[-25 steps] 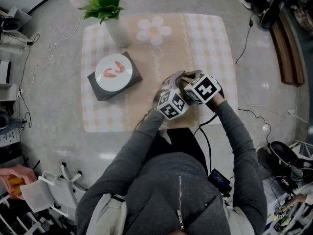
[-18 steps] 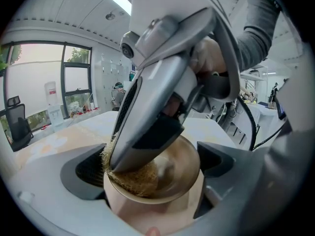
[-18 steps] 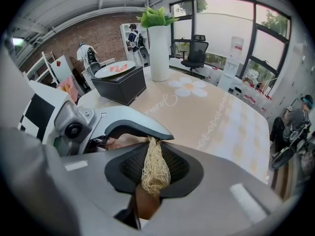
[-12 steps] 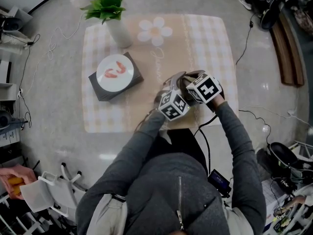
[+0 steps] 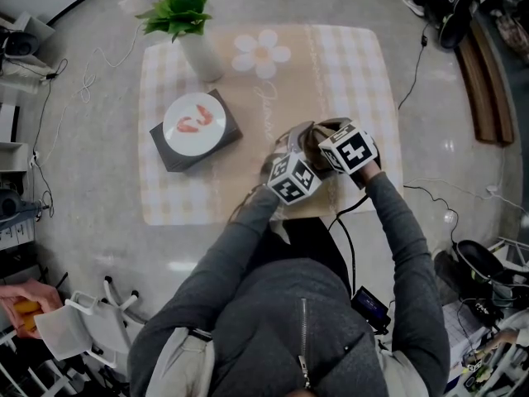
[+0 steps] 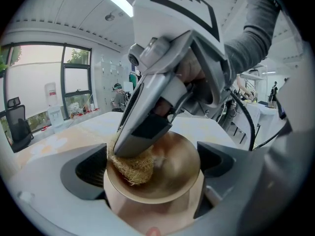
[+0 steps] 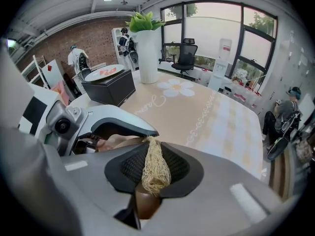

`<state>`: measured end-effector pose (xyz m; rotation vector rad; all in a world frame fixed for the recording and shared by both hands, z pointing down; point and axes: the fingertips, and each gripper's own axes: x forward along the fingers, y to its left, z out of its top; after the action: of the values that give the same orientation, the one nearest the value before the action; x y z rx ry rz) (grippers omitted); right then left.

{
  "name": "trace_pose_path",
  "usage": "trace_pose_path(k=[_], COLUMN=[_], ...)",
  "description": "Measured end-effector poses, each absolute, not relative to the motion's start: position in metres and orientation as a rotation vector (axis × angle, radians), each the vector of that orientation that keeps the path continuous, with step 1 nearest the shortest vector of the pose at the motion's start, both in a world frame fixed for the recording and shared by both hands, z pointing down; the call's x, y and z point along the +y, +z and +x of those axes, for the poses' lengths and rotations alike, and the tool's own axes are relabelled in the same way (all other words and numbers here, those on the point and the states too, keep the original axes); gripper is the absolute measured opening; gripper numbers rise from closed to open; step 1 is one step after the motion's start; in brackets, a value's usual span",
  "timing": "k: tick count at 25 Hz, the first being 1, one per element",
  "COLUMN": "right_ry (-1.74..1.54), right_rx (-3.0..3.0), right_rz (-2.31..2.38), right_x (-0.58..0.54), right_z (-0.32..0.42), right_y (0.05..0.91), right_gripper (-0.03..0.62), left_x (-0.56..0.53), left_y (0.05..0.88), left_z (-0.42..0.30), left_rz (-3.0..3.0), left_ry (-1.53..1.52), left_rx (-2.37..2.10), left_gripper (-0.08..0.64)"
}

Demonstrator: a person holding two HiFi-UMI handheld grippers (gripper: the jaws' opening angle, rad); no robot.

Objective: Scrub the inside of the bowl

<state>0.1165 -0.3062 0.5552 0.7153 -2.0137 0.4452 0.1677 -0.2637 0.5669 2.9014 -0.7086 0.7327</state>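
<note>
Bowl [image 6: 172, 168] mouth upward, scrubber [image 6: 132, 167] inside

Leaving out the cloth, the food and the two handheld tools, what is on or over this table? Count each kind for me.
bowl: 1
scrub pad: 1
plate: 1
black box: 1
potted plant: 1
Total: 5

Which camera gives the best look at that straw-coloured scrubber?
The left gripper view: the scrubber presses against the inside of the bowl. The right gripper view shows it pinched edge-on between jaws; in the head view it is hidden.
</note>
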Motion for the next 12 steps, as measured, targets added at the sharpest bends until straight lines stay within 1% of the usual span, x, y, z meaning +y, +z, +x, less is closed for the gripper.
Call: trace_pose_path(k=[12], right_ry=[0.450], right_rx=[-2.003], right_rz=[0.765], right_x=[-0.311], right_z=[0.128], right_y=[0.556], right_gripper=[0.067], left_x=[-0.263], left_y=[0.567], left_z=[0.168], left_rz=[2.909], left_ry=[0.734], left_rx=[-0.707], left_gripper=[0.563])
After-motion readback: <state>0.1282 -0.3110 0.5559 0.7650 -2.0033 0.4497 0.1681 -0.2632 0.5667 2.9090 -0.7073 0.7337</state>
